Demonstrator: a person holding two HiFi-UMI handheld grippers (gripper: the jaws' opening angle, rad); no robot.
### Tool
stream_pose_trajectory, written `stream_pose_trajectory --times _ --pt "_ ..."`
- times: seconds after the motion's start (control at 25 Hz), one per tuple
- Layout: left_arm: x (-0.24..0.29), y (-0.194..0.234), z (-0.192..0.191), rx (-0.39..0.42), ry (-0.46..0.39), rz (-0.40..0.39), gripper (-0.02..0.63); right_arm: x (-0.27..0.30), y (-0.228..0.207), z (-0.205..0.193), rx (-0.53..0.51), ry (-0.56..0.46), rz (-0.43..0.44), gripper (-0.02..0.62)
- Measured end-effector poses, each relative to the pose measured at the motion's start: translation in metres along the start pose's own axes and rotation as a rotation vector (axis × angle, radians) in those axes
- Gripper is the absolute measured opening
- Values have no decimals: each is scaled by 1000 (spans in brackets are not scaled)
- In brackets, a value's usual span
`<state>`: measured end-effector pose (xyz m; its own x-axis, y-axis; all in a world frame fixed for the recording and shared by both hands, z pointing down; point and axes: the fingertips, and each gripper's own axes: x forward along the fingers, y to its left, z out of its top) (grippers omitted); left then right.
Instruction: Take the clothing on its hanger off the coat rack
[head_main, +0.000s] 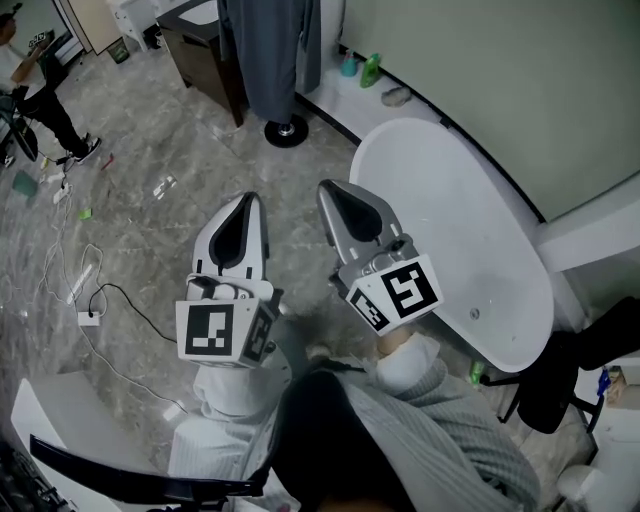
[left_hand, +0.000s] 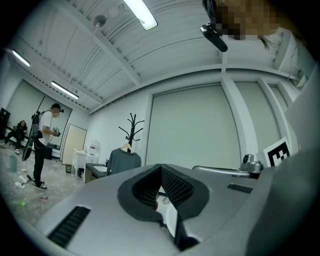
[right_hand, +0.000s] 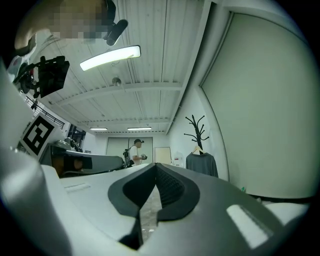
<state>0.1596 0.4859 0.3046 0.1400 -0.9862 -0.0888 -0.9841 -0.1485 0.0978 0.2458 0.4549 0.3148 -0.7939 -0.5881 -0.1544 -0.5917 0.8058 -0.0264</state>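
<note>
A grey garment (head_main: 270, 50) hangs on a hanger from the black coat rack, whose round base (head_main: 286, 130) stands on the floor ahead. In the left gripper view the rack (left_hand: 131, 128) and garment (left_hand: 123, 161) are small and far off; the right gripper view shows the same rack (right_hand: 196, 131) and garment (right_hand: 201, 164). My left gripper (head_main: 245, 202) and right gripper (head_main: 328, 190) are held side by side near my body, well short of the rack. Both are shut, with nothing between the jaws of the left gripper (left_hand: 161, 169) or of the right gripper (right_hand: 156, 166).
A white oval table (head_main: 450, 230) lies at my right, close to the right gripper. A dark cabinet (head_main: 205, 50) stands left of the rack. A person (head_main: 30, 90) stands at the far left. Cables and a power strip (head_main: 90, 318) trail over the marble floor.
</note>
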Motion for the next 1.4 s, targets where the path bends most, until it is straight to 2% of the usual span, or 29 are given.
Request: stream_pose_trajectory --times 0.12,0.28,0.6,0.8,0.96,1.12,1.4 --pt "30 27 -6 -8 0 3 5 35 -16 -15 5 12 -1 2" --pt "80 83 -12 9 3 -9 5 104 -37 -32 2 5 -16 2" --pt "190 196 25 47 -39 -67 5 253 -84 -18 -44 -48 -80 2" --pt "254 244 12 41 5 -100 5 321 -119 -31 -40 -33 -114 2" --pt "320 283 -10 17 44 -71 5 379 -166 -60 -26 -6 -124 2" --pt "405 320 -31 25 54 -57 5 448 -230 -84 -30 -10 -118 2" --pt "569 373 1 73 7 -25 5 582 -363 -63 -40 -63 -99 2"
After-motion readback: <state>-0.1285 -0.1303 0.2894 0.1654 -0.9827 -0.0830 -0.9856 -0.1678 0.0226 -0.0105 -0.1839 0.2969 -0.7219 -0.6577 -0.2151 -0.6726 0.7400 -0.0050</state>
